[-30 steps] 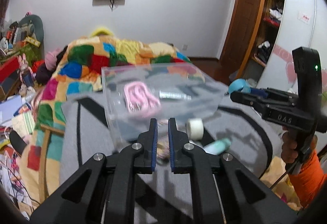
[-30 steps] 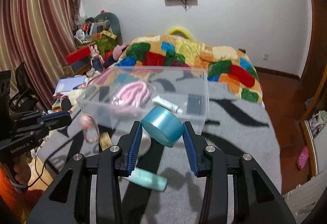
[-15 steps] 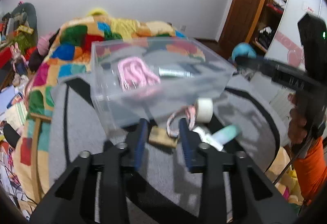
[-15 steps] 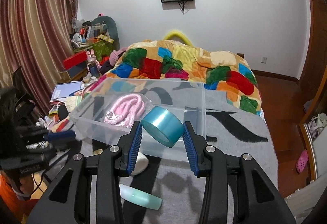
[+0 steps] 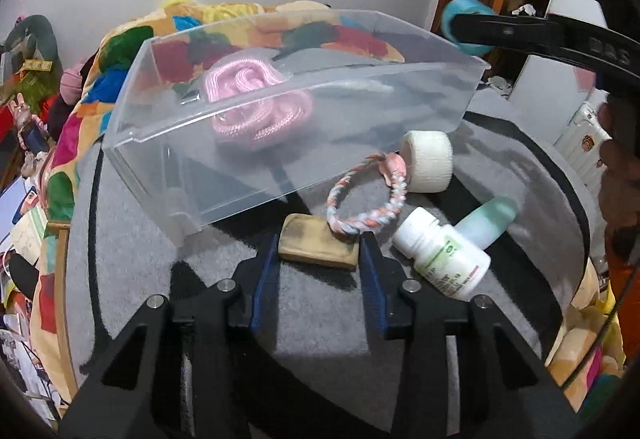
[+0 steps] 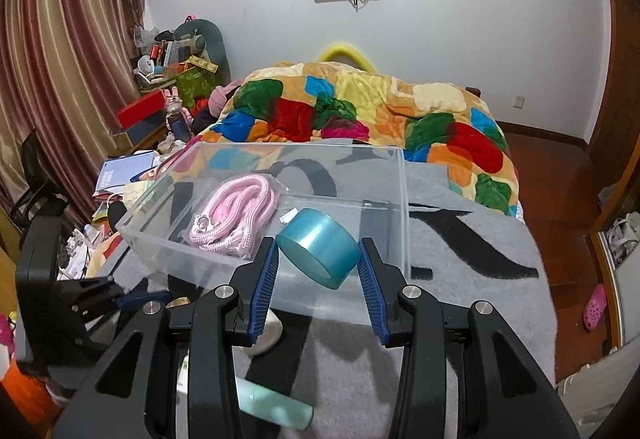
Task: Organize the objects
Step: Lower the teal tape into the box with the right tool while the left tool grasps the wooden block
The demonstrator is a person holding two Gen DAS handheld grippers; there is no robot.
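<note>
Your right gripper [image 6: 316,263] pinches a teal tape roll [image 6: 318,247] between its blue pads, tilted, just in front of and above the near wall of the clear plastic bin [image 6: 402,199]. Inside the bin, ahead and to the left of that gripper, lies a coiled pink rope [image 6: 236,217] with a metal clasp.

Your left gripper [image 5: 318,259] is spread wide — its pads flank a tan, scuffed block [image 5: 318,241] on the grey blanket [image 5: 132,239], though whether they touch it is unclear. Just beyond the block lies a braided pink-and-blue ring [image 5: 366,199]; ahead to the right, a white tape roll [image 5: 428,161] rests by the bin's wall. Right of the gripper, a white bottle [image 5: 442,259] lies on its side with a green-printed label too small to read, touching a pale green tube [image 5: 486,223]. The right gripper's side reads "DAS".
</note>
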